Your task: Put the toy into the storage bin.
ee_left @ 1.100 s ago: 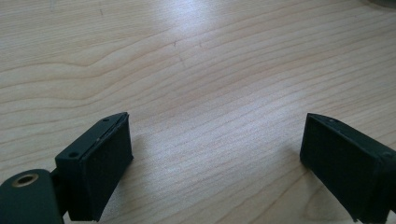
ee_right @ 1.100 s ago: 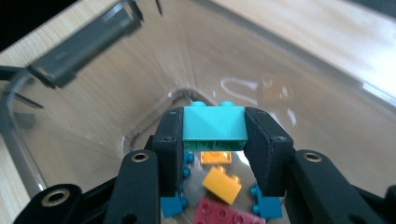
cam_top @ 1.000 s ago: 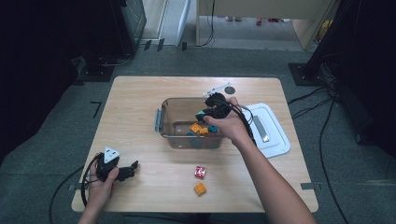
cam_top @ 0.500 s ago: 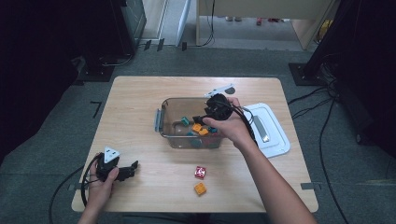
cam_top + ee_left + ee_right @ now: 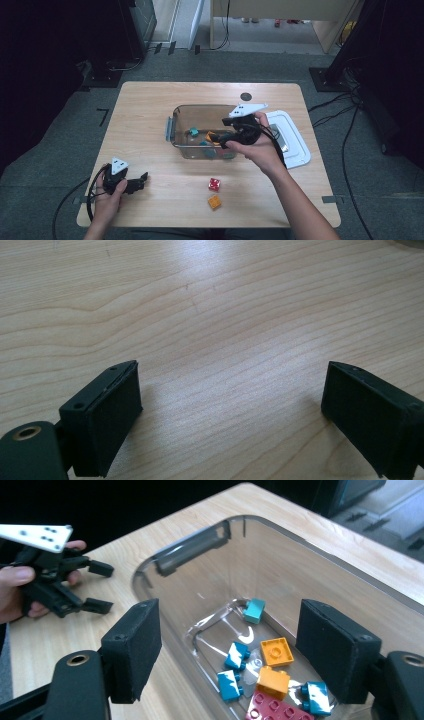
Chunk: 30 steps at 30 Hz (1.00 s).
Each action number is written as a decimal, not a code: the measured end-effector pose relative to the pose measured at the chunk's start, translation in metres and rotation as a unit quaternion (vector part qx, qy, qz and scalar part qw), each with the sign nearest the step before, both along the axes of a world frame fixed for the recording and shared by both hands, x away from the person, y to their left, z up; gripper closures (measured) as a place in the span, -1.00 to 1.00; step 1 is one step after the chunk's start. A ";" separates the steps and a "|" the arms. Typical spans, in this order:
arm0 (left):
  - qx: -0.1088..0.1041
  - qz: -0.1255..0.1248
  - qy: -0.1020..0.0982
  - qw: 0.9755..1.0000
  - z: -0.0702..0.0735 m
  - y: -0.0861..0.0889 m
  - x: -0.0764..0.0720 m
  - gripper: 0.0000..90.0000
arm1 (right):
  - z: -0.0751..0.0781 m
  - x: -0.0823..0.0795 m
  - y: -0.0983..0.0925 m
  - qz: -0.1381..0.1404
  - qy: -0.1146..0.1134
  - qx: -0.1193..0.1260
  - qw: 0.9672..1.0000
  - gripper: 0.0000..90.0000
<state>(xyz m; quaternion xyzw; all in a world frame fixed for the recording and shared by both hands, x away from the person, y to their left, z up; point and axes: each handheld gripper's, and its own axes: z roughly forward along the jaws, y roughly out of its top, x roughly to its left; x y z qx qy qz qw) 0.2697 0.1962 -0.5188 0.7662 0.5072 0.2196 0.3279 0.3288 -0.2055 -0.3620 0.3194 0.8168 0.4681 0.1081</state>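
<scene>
Bricks (image 5: pixel 272 652) lie loose on the floor of the clear plastic bin (image 5: pixel 176 131) in the middle of the wooden table (image 5: pixel 150 100): orange, teal and one dark red. Above the bin's near right corner hangs the right gripper (image 5: pixel 220 139), its jaws having just been opening, now wide apart with nothing between them. A white lid (image 5: pixel 295 145) lies just right of the bin. In front of the bin, on the bare wood, sit a red brick (image 5: pixel 215 184) and an orange brick (image 5: pixel 215 202), close together. Well off to the bin's front left, the left gripper (image 5: pixel 142 181) rests low by the table's edge, jaws spread and empty.
</scene>
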 end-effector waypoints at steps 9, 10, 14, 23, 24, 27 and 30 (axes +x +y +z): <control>0.000 0.000 0.001 1.000 0.000 0.000 0.000 -0.80 | -0.010 -0.046 -0.010 0.035 -0.047 0.032 0.998 -0.34; 0.000 0.000 0.001 1.000 0.000 0.000 0.000 -0.80 | -0.012 -0.050 -0.010 0.038 -0.050 0.032 0.998 -0.33; 0.000 0.000 0.001 1.000 0.000 0.000 0.000 -0.80 | -0.023 -0.062 -0.013 0.048 -0.056 0.038 0.997 -0.29; 0.000 0.000 0.001 1.000 0.000 0.000 0.000 -0.80 | -0.064 -0.079 -0.017 0.049 -0.041 0.039 0.997 -0.16; 0.000 0.000 0.001 1.000 0.000 0.000 0.000 -0.80 | -0.070 -0.080 -0.016 0.048 -0.038 0.036 0.997 -0.15; 0.000 0.000 0.001 1.000 0.000 0.000 0.000 -0.80 | -0.089 -0.083 -0.014 0.055 -0.024 0.022 0.998 -0.11; 0.000 0.000 0.001 1.000 0.000 0.000 0.000 -0.80 | -0.106 -0.083 -0.011 0.054 -0.009 0.010 0.998 -0.08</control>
